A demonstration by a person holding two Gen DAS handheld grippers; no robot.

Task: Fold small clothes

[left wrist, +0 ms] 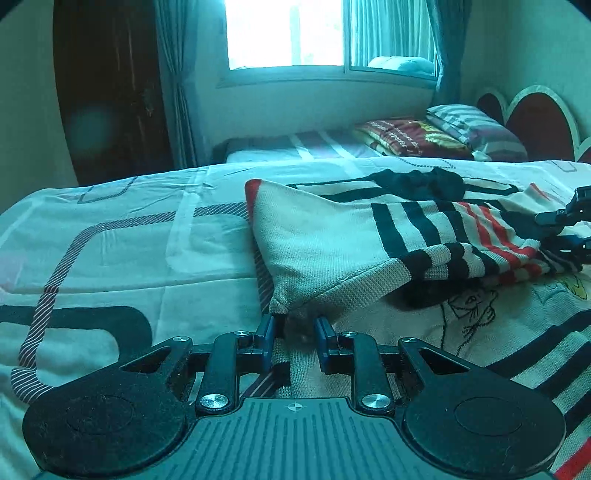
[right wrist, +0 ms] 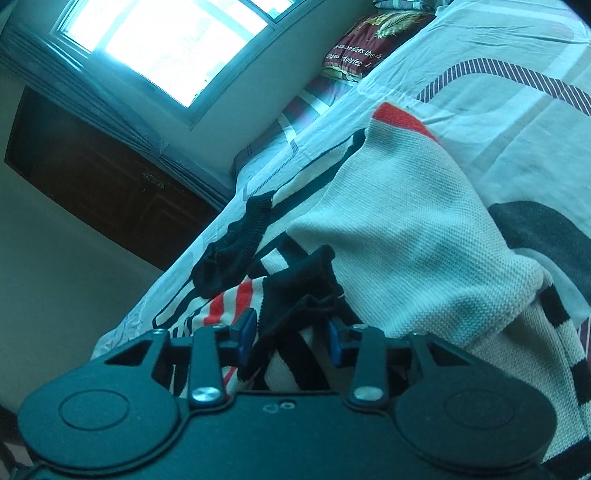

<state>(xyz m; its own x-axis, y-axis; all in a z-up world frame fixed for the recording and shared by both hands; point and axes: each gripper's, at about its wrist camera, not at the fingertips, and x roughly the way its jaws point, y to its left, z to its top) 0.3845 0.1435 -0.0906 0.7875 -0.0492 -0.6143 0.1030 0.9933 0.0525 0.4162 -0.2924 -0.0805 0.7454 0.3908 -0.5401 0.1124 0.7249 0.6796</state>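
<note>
Left wrist view: left gripper (left wrist: pixel 294 334) jaws pinch the sweater (left wrist: pixel 332 240) corner, bare bedsheet (left wrist: pixel 110 229) leftward; right gripper (right wrist: pixel 291 332) jaws straddle its black cuff (right wrist: pixel 299 291).

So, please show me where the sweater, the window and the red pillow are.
sweater (left wrist: pixel 325 236): left wrist view, on the cream knit part of the folded-over piece.
window (left wrist: pixel 284 33): left wrist view, on the bright glass pane.
red pillow (left wrist: pixel 413 138): left wrist view, on its printed top face.

Bed (left wrist: pixel 110 236), striped sweater (left wrist: pixel 332 236) atop.
</note>
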